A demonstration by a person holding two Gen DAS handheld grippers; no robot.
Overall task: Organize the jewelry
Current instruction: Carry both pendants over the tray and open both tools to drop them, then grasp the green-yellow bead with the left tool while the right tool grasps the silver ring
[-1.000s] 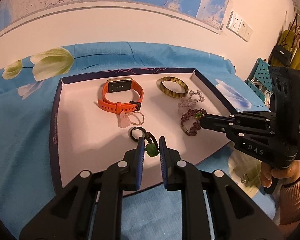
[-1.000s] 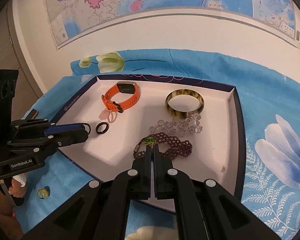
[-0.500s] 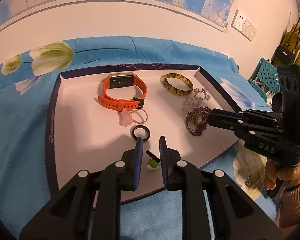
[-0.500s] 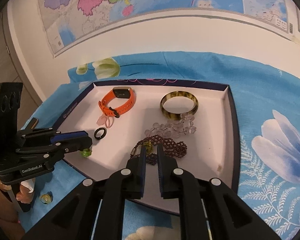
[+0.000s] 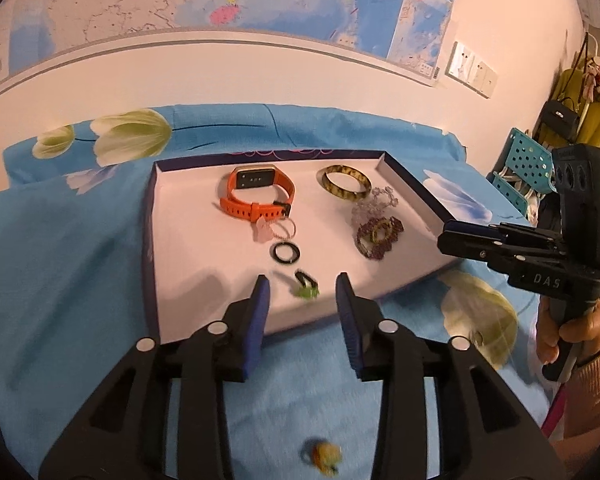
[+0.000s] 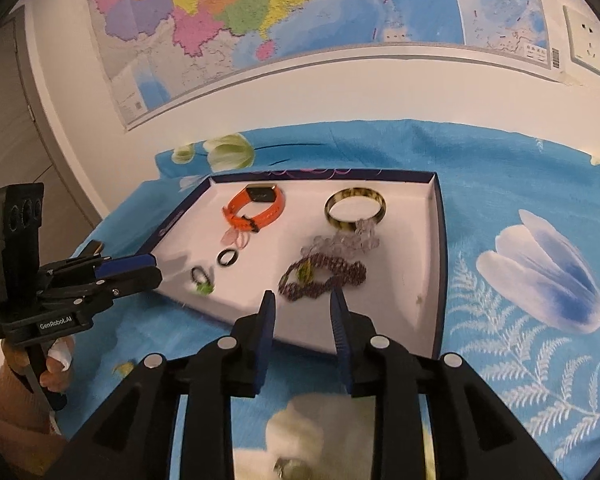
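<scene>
A white tray (image 5: 188,240) with a dark blue rim lies on a blue flowered cloth. In it are an orange watch (image 5: 256,196), a tortoiseshell bangle (image 5: 346,183), a clear bead bracelet (image 5: 374,204), a purple bead bracelet (image 6: 324,276) with a green ring (image 6: 305,273) on it, a black ring (image 5: 286,253), and a green-stone ring (image 5: 306,285). My left gripper (image 5: 302,280) hangs near the tray's front edge, its jaws opening; the green-stone ring lies free on the tray beyond its tips. My right gripper (image 6: 302,296) is opening too, just short of the purple bracelet, with nothing between its fingers.
A yellow-stone ring (image 5: 322,454) lies on the cloth below my left gripper, another small ring (image 5: 476,336) on the cloth to the right of the tray. A person's hand (image 5: 572,332) holds the right gripper. A wall with maps stands behind; a teal rack (image 5: 528,164) is at far right.
Both grippers opened and drew back and up from the tray. The left let go of the green-stone ring, now lying on the tray; the right left the green ring on the purple bracelet.
</scene>
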